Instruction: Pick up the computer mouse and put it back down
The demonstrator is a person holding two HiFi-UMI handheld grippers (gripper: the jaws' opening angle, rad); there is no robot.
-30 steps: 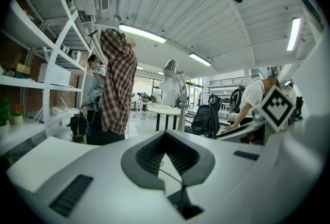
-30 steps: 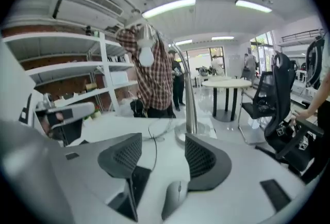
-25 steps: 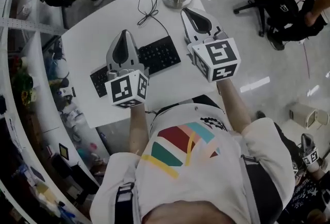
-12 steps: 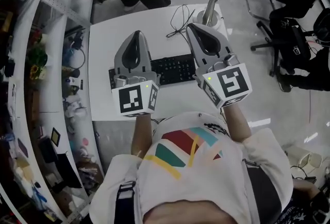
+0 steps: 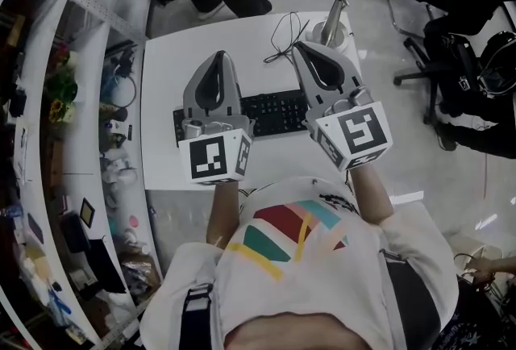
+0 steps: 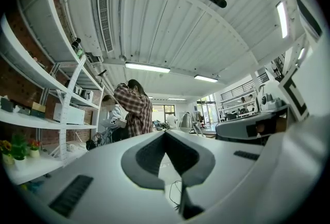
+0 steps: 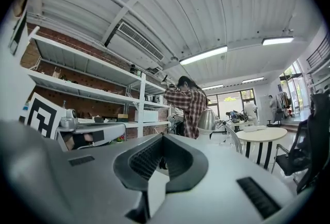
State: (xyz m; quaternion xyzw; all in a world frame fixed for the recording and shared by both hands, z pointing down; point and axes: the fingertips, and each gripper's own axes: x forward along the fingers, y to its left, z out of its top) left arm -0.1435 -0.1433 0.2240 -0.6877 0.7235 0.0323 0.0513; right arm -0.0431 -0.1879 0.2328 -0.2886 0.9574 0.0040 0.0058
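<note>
Over the white bench (image 5: 161,82), the left tool (image 5: 219,58) and right tool (image 5: 301,47) hang side by side, each with its jaws pressed together and nothing in them. Below them is a black keyboard (image 5: 278,110), and behind that a desk lamp (image 5: 330,32) and a thin cable (image 5: 282,34). Can't spot the mouse in any view.

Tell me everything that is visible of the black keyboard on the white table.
The keyboard is black, long and flat, with rows of small keys, and it looks like plastic. It lies flat on the white table, near the edge closest to the person. In the head view the left gripper and the right gripper cover parts of it, so only its middle and its left end show. No cable to it can be made out.
</note>
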